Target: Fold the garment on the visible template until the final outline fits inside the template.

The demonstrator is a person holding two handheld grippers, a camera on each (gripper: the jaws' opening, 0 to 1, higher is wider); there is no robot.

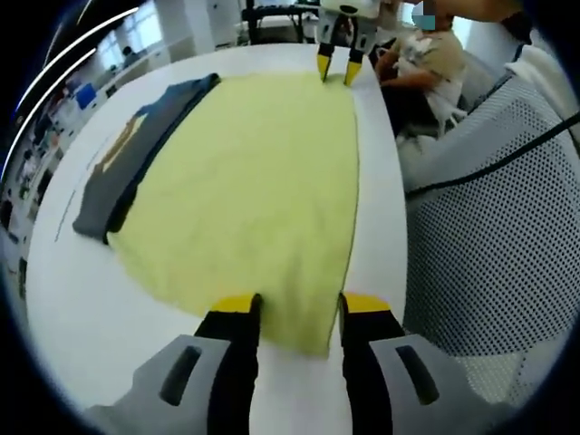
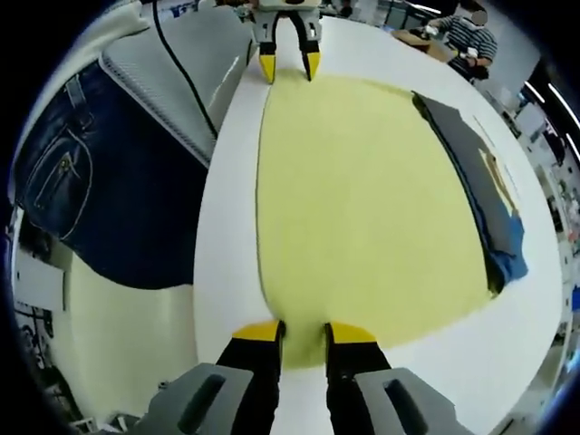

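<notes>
The yellow garment point(image 1: 263, 181) lies flat on the white counter point(image 1: 72, 308), with a folded dark cloth point(image 1: 118, 172) touching its far edge. The left gripper point(image 1: 299, 308) and right gripper point(image 2: 304, 333) each straddle a near corner of the garment, fingers point(image 1: 237, 304) parted and not yet clenched on the fabric. If one closes short of the hem, that corner will likely slip free and skew the fold, or the garment could drag the dark cloth along.
</notes>
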